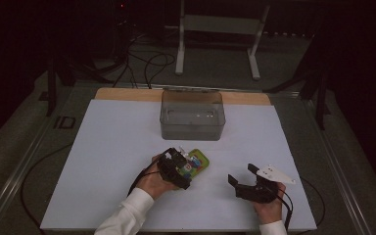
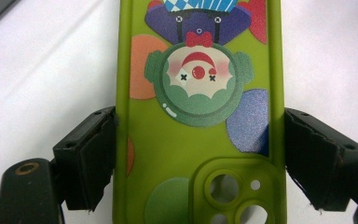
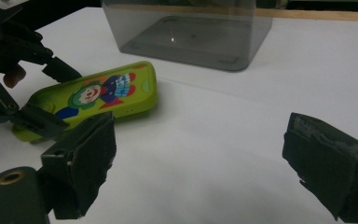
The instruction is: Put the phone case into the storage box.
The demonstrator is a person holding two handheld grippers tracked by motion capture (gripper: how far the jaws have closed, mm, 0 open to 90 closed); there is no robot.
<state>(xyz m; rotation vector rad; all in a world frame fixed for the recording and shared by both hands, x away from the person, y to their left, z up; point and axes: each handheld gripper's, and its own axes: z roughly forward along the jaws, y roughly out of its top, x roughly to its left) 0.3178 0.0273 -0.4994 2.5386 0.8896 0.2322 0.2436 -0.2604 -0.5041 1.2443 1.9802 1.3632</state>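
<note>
A green phone case printed with a cartoon clown lies flat on the white mat, in front of the box. My left gripper straddles its camera-hole end. In the left gripper view both jaws press against the long sides of the case, so the left gripper is shut on it. The right gripper view shows the same case resting on the mat with the left gripper around it. My right gripper hovers to the right of the case, open, nothing between its fingers.
A clear grey plastic box without a lid stands at the back middle of the mat, empty; it is close behind the case in the right gripper view. A white stand and cables lie on the floor beyond the table.
</note>
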